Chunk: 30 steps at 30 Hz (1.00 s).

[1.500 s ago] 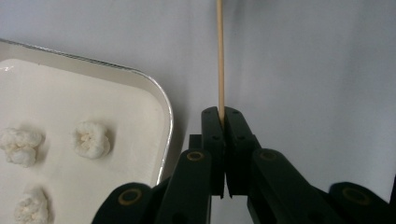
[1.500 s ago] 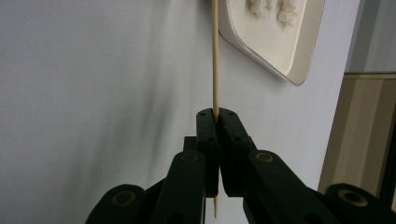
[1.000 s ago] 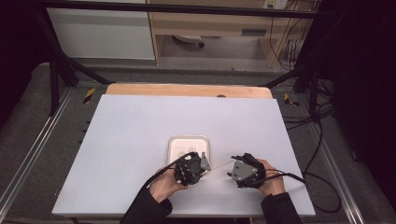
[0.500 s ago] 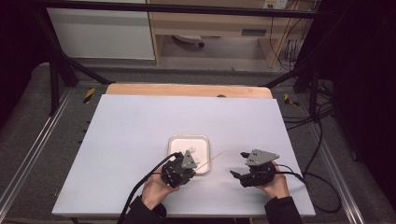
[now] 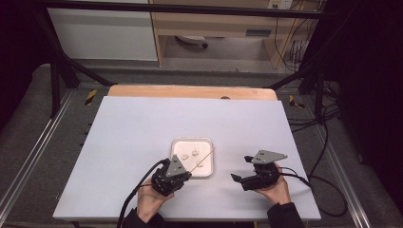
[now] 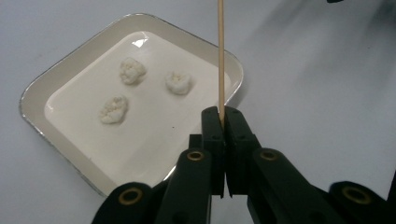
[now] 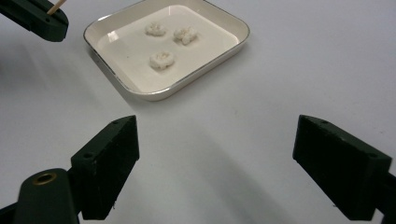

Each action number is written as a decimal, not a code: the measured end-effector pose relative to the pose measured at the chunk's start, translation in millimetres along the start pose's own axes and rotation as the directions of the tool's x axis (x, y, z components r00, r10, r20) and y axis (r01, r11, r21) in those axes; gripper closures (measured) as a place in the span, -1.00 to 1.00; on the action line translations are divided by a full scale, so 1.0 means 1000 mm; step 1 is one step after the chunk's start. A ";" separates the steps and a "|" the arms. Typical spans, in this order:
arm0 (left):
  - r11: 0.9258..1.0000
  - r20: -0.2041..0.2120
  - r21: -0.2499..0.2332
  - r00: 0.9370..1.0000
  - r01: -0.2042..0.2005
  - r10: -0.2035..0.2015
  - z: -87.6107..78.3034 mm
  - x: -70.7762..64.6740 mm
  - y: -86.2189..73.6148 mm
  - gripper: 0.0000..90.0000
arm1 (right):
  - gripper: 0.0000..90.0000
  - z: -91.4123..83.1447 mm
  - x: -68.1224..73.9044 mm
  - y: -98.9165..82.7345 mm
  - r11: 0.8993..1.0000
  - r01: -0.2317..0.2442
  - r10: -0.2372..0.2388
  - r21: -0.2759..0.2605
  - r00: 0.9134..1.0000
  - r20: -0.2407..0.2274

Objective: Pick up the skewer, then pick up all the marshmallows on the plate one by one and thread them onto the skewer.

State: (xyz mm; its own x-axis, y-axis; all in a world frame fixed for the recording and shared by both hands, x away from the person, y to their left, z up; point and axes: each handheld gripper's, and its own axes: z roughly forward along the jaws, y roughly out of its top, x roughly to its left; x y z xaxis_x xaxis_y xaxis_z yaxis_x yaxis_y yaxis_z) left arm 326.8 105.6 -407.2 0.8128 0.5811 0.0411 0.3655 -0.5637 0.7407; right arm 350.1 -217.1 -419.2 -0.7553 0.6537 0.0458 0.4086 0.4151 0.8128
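**Skewer aimed past the tray's corner, florets off to its left**

The left gripper [image 6: 222,122] is clenched on a skewer [image 6: 220,56], whose long axis runs straight ahead from the jaws, over the near-right corner of the tray [image 6: 42,84]. The three florets [image 6: 178,82] lie left of that line, in the tray, apart from the tip. The right gripper [image 7: 215,163], farther from the tray, has just been opening its jaws, nothing between them.

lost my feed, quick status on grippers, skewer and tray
Left gripper shut on skewer. Right gripper empty, jaws just opened wide. Three white pieces on tray. Nothing in the way.
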 end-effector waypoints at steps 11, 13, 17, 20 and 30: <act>0.987 -0.043 -0.108 0.991 0.122 -0.127 -0.015 0.008 -0.022 0.95 | -0.80 0.016 0.004 0.017 0.999 -0.046 0.046 -0.007 0.999 -0.027; 0.983 -0.051 -0.127 0.988 0.135 -0.143 -0.017 0.008 -0.027 0.95 | -0.81 0.020 0.006 0.023 0.999 -0.051 0.051 -0.008 0.998 -0.025; 0.980 -0.058 -0.133 0.986 0.151 -0.159 -0.018 0.013 -0.035 0.95 | -0.82 0.028 0.010 0.031 0.998 -0.055 0.055 -0.009 0.998 -0.031; 0.978 -0.055 -0.134 0.984 0.159 -0.167 -0.019 0.016 -0.043 0.95 | -0.84 0.041 0.016 0.042 0.997 -0.075 0.075 -0.002 0.996 -0.042; 0.977 -0.047 -0.133 0.983 0.169 -0.177 -0.022 0.019 -0.054 0.95 | -0.78 0.074 0.025 0.055 0.995 -0.088 0.091 0.048 0.995 -0.047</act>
State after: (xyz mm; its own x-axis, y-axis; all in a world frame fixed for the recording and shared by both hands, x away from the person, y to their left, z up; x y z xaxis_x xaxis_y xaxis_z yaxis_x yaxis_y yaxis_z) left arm 312.4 160.3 -432.0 0.7130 0.6988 -0.0586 0.4340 -0.3740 0.8196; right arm 391.2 -130.8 -415.9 -0.7383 0.6584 0.1465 0.4981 0.3858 0.7766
